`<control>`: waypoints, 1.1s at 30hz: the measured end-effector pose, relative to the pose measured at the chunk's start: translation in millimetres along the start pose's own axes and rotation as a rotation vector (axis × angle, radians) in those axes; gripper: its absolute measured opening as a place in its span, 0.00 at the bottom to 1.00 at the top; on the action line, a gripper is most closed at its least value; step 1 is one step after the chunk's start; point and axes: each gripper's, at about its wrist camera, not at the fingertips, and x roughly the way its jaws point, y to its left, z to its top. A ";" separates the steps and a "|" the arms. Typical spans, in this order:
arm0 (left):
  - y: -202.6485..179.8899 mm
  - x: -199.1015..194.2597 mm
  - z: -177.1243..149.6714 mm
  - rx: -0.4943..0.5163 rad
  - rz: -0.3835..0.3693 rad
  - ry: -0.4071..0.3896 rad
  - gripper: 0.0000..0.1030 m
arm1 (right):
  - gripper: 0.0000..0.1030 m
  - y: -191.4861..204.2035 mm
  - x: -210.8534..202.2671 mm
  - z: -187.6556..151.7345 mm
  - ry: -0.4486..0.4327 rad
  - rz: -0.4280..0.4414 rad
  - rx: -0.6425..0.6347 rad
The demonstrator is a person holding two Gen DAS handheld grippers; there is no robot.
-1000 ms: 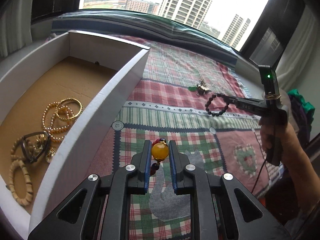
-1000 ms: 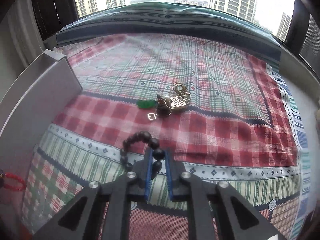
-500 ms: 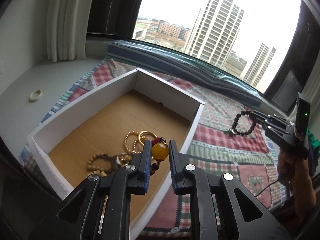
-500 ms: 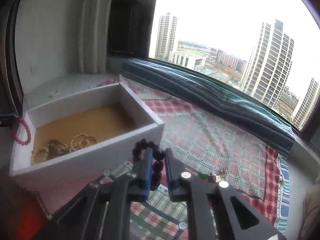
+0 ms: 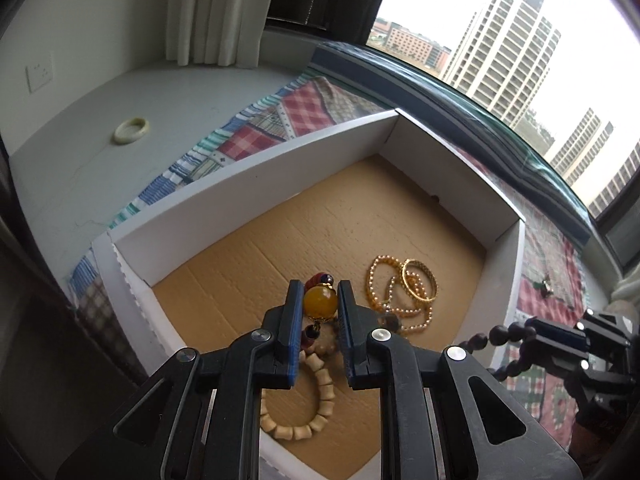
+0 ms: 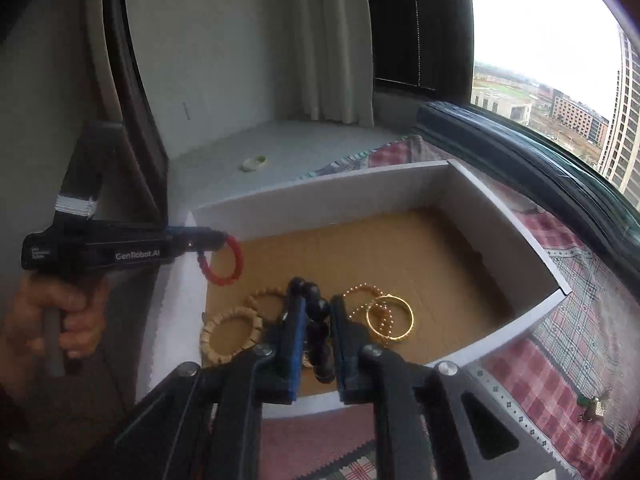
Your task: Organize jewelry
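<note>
My left gripper (image 5: 320,289) is shut on the amber bead (image 5: 320,301) of a red bead bracelet (image 6: 222,265) and hangs over the near left corner of the white box (image 5: 248,188). My right gripper (image 6: 318,301) is shut on a dark bead bracelet (image 6: 317,309) above the box's front wall (image 6: 492,334). On the cardboard floor of the box lie gold bangles (image 5: 418,286), a gold bead chain (image 5: 378,280) and wooden bead bracelets (image 6: 232,334). In the left wrist view the right gripper (image 5: 530,327) and its dark beads (image 5: 493,338) show at the right edge.
A pale jade ring (image 5: 131,130) lies on the white sill left of the box. A small green and gold charm (image 6: 593,407) rests on the plaid cloth (image 6: 568,332) to the right. A hand (image 6: 60,316) holds the left gripper's handle. Curtain and window stand behind.
Both grippers swung left from the plaid cloth to the box, each keeping its bracelet. The box's inside has come under both of them, and the charm has dropped back to the right.
</note>
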 end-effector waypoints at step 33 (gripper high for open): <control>-217.4 -20.6 -124.0 0.451 -0.327 0.001 0.88 | 0.55 -133.7 -77.2 -235.4 0.028 -0.555 0.343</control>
